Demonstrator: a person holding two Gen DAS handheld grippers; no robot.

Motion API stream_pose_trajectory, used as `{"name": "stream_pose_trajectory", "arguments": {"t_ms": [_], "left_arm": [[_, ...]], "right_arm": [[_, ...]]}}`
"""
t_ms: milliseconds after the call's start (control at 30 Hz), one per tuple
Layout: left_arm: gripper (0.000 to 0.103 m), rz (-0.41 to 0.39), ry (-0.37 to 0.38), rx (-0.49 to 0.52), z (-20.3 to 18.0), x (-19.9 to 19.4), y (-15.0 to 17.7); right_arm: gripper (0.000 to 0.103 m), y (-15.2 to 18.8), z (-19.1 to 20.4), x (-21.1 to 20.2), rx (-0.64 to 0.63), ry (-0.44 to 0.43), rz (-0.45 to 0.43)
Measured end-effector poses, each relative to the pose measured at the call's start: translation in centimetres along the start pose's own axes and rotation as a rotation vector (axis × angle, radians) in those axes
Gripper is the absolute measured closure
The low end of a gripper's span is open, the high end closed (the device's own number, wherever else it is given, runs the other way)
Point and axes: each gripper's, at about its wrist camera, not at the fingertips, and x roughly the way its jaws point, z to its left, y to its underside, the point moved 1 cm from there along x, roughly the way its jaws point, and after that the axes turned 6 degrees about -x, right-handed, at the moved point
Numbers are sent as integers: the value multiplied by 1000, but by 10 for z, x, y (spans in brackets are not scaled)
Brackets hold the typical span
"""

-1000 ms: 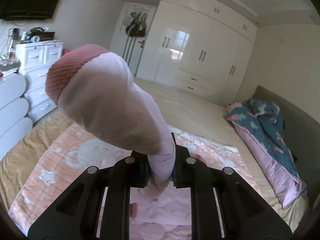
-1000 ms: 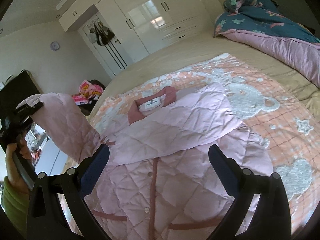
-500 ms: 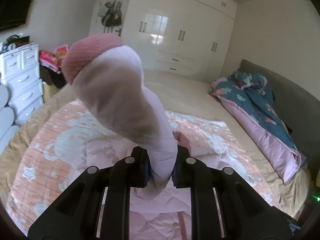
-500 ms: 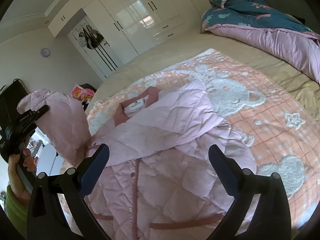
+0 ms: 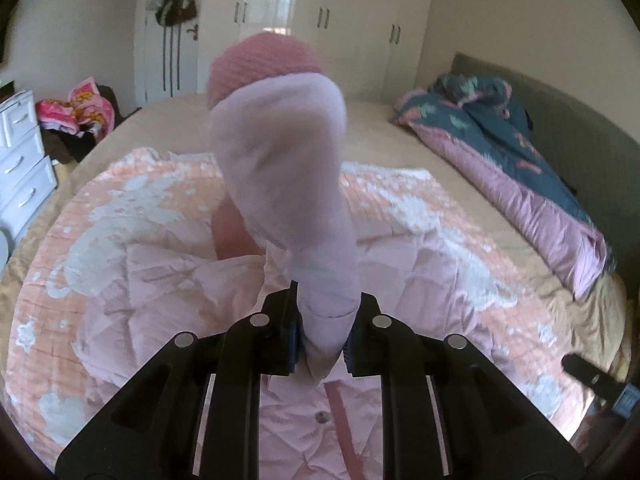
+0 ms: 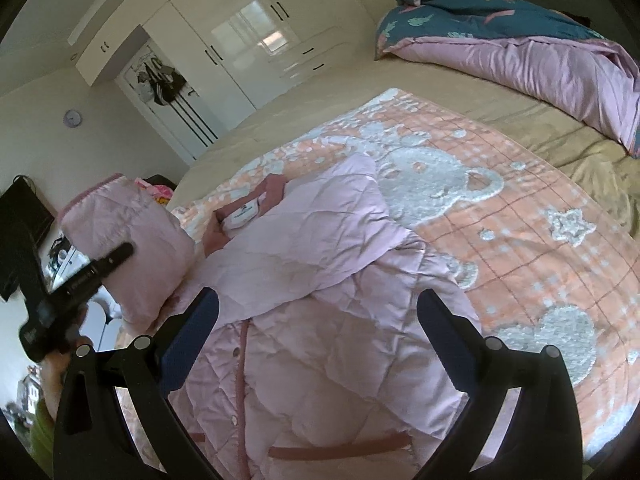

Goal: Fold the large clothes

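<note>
A pale pink quilted jacket (image 6: 320,280) lies front-up on an orange bear-print blanket (image 6: 520,232) on the bed. Its right sleeve lies folded across the chest. My left gripper (image 5: 320,340) is shut on the jacket's other sleeve (image 5: 288,168) and holds it up in the air, the darker pink ribbed cuff (image 5: 264,64) at the top. In the right wrist view the left gripper (image 6: 80,276) and raised sleeve (image 6: 128,248) are at the left. My right gripper (image 6: 316,320) is open and empty, hovering above the jacket's front.
A folded blue and pink duvet (image 5: 520,160) lies along the bed's right side by the grey headboard (image 5: 580,120). White wardrobes (image 5: 320,20) stand behind the bed. A white drawer unit (image 5: 20,152) and a pile of bright clothes (image 5: 76,108) are at the left.
My left gripper has carried the raised sleeve rightward, over the jacket's body. My right gripper has stayed open and come slightly closer to the jacket.
</note>
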Motion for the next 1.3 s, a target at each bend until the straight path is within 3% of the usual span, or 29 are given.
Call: {"name": "stream_pose_trajectory", "arguments": {"t_ms": [333, 500, 633, 700, 833, 867, 933, 1000, 1167, 1300], "left_arm": [[88, 146, 0, 79, -16, 45, 43], [56, 243, 43, 104, -25, 64, 60], [40, 295, 41, 159, -33, 69, 75], [20, 328, 59, 169, -37, 67, 81], [15, 359, 85, 203, -39, 55, 89], [9, 368, 104, 195, -37, 51, 90], [9, 375, 162, 153, -28, 41, 88], [9, 361, 162, 129, -19, 33, 84], [9, 298, 77, 52, 28, 20, 61], [9, 248, 31, -78, 79, 11, 40]], "right_arm": [[4, 0, -11, 5, 22, 15, 9], [4, 1, -11, 7, 26, 16, 15], [4, 0, -12, 6, 27, 25, 11], [4, 0, -12, 5, 27, 30, 9], [4, 1, -10, 8, 25, 31, 17], [4, 1, -8, 9, 24, 28, 22], [4, 3, -5, 12, 19, 21, 30], [4, 5, 0, 18, 11, 18, 42], [4, 15, 15, 40, -2, -18, 102], [4, 27, 33, 69, -17, -59, 167]]}}
